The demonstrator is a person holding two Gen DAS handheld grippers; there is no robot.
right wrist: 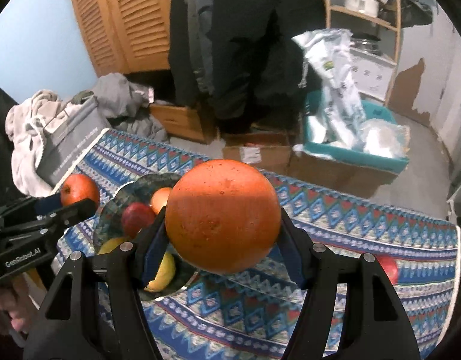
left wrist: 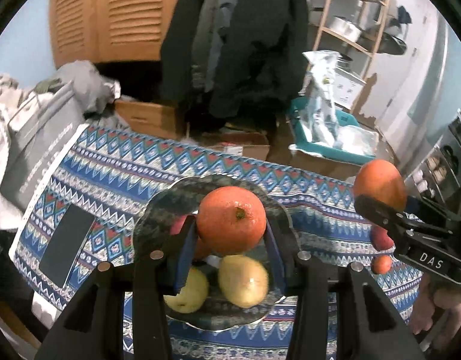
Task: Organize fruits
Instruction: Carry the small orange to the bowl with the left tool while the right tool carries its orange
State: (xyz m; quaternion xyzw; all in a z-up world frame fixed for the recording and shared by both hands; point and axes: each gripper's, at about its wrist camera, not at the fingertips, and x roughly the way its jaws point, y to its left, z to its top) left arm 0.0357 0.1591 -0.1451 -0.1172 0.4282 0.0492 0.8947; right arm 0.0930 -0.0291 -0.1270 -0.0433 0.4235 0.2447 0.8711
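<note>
Here, my left tool [left wrist: 231, 234] and right tool [right wrist: 221, 228] each clamp a firm, round, slippery orange across its middle.

We take this for a lived-in room of a home, used partly for storage; louvred wooden doors [right wrist: 122, 18] stand against a pale blue wall [right wrist: 29, 30], and dark coats [right wrist: 236, 45] hang beside them. Beyond the far edge of the patterned tablecloth [right wrist: 350, 225] we see cardboard boxes [right wrist: 257, 150] on the floor, crumpled laundry [right wrist: 35, 120] off the far-left corner, and a wooden shelf [left wrist: 350, 15] bearing metal pots.
</note>
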